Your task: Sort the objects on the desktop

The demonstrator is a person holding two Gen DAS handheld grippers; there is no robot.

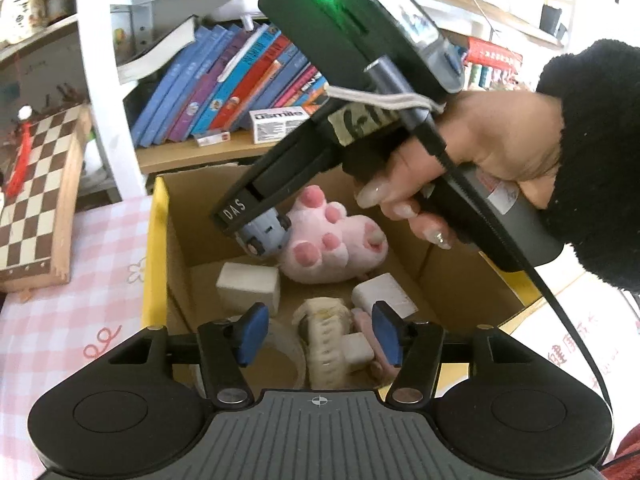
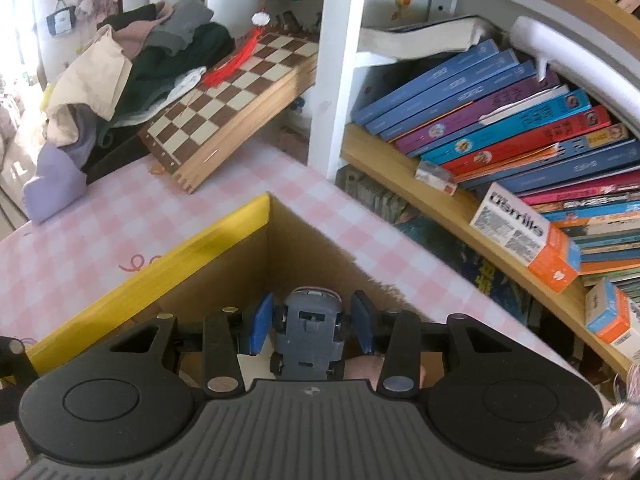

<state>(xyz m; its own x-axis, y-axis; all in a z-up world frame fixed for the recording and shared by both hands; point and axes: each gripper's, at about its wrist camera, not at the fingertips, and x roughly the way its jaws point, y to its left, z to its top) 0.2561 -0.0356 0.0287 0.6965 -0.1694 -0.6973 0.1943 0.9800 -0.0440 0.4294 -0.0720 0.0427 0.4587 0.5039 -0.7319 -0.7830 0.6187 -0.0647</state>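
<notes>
toy car (image 2: 307, 336): grey plastic, matt
box (image 1: 176, 256): brown cardboard, dull
paw toy (image 1: 332, 240): pink plush, fuzzy
chessboard (image 2: 236, 92): smooth wood
tablecloth (image 2: 120, 232): pink checked, smooth
pads (image 1: 252, 334): blue, matt

A table covered with a pink-and-white checked cloth (image 2: 100, 236) carries everything here. An open brown cardboard box with a yellow-edged rim (image 2: 224, 224) sits on it, directly under and ahead of the right claw. Beyond the box, to the claw's left front, a folded wooden chessboard with brown and cream squares (image 2: 228, 92) rests tilted, its lower edge on the cloth. A pale lilac cushion (image 2: 52, 184) lies at the far left.
</notes>
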